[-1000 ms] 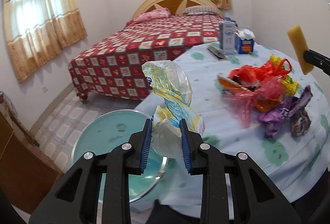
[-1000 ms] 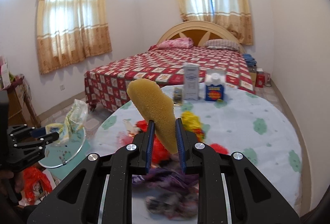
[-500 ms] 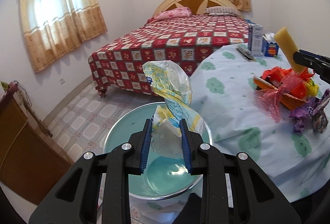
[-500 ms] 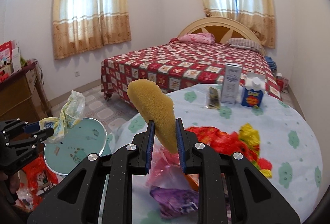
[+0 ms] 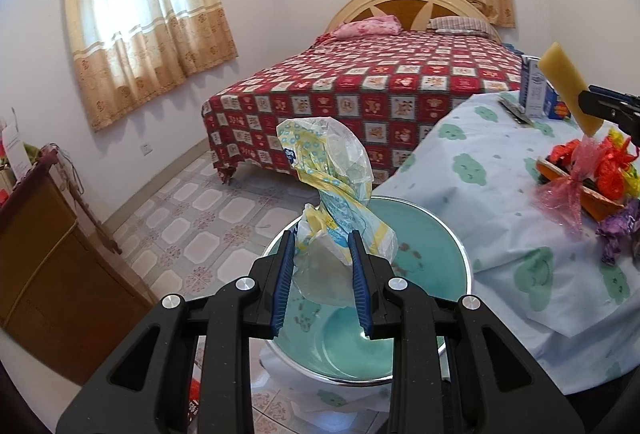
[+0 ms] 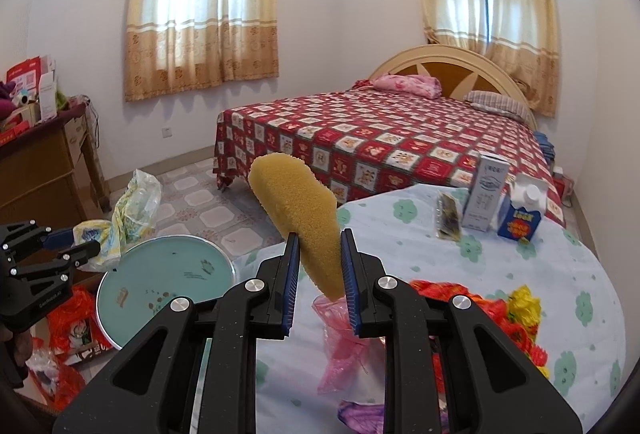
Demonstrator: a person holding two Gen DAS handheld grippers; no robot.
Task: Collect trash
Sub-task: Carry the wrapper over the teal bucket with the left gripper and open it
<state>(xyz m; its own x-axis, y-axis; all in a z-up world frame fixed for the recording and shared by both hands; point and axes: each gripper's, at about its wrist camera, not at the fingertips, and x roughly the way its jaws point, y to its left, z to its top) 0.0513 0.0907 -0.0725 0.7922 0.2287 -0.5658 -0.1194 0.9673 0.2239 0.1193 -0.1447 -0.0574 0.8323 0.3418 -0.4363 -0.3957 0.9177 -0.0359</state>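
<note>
A crumpled plastic bag (image 5: pixel 328 194) is being gripped by the left tongs (image 5: pixel 320 270). The jaws are clenched on the bag's lower, twisted part, and the rest of the bag is standing up and forward past the tips. The bag's long axis is running roughly upright, along the line the tongs point, with a slight lean to the left at the top.

Directly below and just ahead of the left tongs, a teal basin (image 5: pixel 436 234) is lying with its mouth open upward. In the right wrist view the same basin (image 6: pixel 168 274) is seen on the floor side of the table, with the left tongs (image 6: pixel 86 248) held at its near-left rim. The basin is judged to be the collecting vessel, and the drop from the left tongs is judged to be almost straight down. The left tongs are the nearer of the two to the basin.

To the right, a yellow sponge (image 6: pixel 300 222) is being held by the right tongs (image 6: pixel 318 270). The jaws are clenched on its lower end, and its long axis is tilting up and to the left. The basin lies left of and below these tongs, so a leftward carry is judged to be required before release.

Further right, loose wrappers (image 6: pixel 508 318) are lying on the table (image 6: pixel 520 266) just ahead of and below the right tongs, not yet collected. Two cartons (image 6: pixel 500 202) are standing upright at the table's far edge, well apart from both tongs.
</note>
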